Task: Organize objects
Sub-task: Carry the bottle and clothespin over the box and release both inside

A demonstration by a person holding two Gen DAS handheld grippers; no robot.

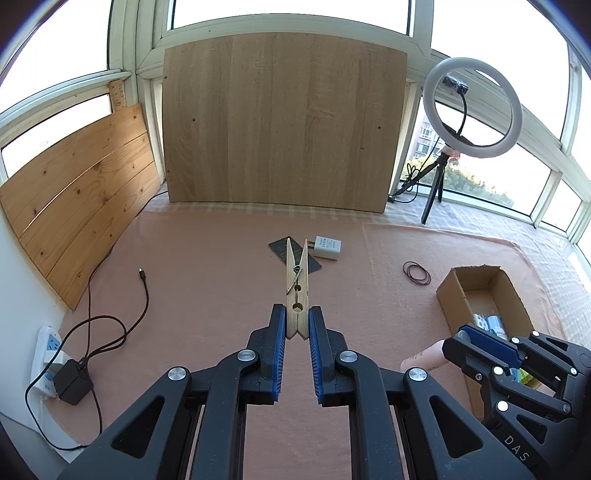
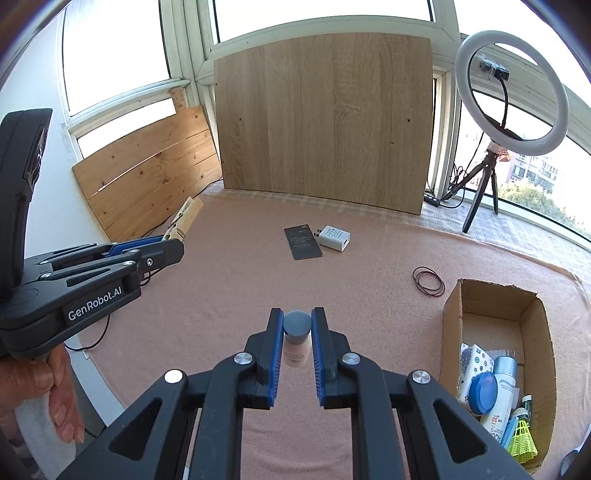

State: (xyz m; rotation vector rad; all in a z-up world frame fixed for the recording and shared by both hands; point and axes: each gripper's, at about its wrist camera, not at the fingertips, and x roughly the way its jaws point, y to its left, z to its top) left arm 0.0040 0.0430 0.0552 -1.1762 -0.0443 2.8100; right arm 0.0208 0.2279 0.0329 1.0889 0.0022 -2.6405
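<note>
Bright glazed corner with white window frames (image 1: 421, 22), trees and apartment blocks outside. Whole tabletop (image 1: 221, 266) draped in soft, fuzzy pink cloth, a checked cloth peeking out along the far edge. Big smooth oak-look laminate board (image 1: 284, 122) standing upright at the far edge, knotty pine plank panel (image 1: 81, 206) leaning along the left edge. White ring light (image 2: 511, 90) on a black tripod at the far right corner, small camera clipped inside the ring.

Open brown cardboard box (image 2: 496, 306) with ragged torn rim near the right edge, holding a patterned tissue pack, a blue round lid, a white tube and a neon yellow shuttlecock. White power strip (image 1: 46, 354) with a black adapter and dark cable trailing at the near left corner.

Mid-table toward the far edge: flat dark rectangular card (image 2: 303, 242) just beside a glossy white boxy charger (image 2: 334, 238). Loop of thin dark rubber bands (image 2: 428, 281) between those and the box.

Left gripper (image 1: 297, 325), matte black with ribbed blue pads, jaws narrow and clamped on 1 large pale wooden clothespin (image 1: 297, 291) with metal spring, held up off the cloth. Right gripper (image 2: 297, 325) likewise pinched narrow on a small peach bottle (image 2: 295, 352) with rounded grey cap, raised above the near middle of the cloth.
</note>
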